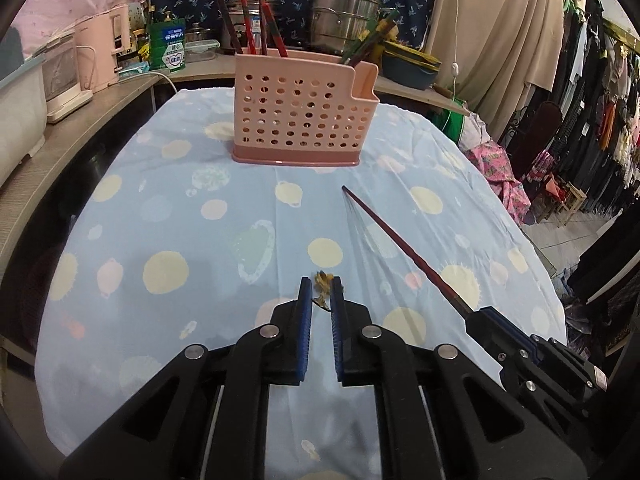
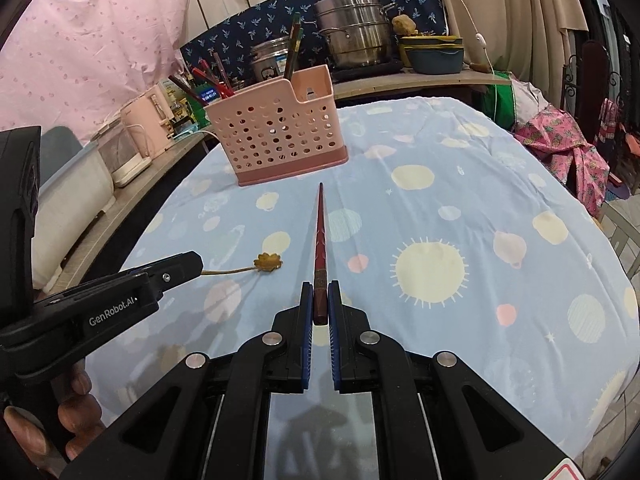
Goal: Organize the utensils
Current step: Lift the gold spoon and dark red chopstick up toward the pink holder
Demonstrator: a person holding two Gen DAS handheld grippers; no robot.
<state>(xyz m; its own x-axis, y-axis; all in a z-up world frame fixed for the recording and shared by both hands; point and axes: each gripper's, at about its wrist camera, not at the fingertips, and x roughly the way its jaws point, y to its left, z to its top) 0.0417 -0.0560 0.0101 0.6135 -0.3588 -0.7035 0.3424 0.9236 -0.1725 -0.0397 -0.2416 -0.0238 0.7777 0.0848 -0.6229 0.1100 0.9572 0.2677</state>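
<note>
Utensils in my two grips, caddy ahead.

I see a dark red chopstick (image 2: 321,236) pointing tip-first at the pink perforated caddy (image 2: 276,136), which stands upright holding other chopsticks (image 1: 250,26); my small gold flower-headed spoon (image 2: 269,262) hangs level above the cloth.

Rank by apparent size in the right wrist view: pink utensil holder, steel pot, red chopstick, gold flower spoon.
1. pink utensil holder
2. steel pot, though it stands farther back, so its true size is unsure
3. red chopstick, long but thin, held by the right gripper
4. gold flower spoon, held by the left gripper
</note>
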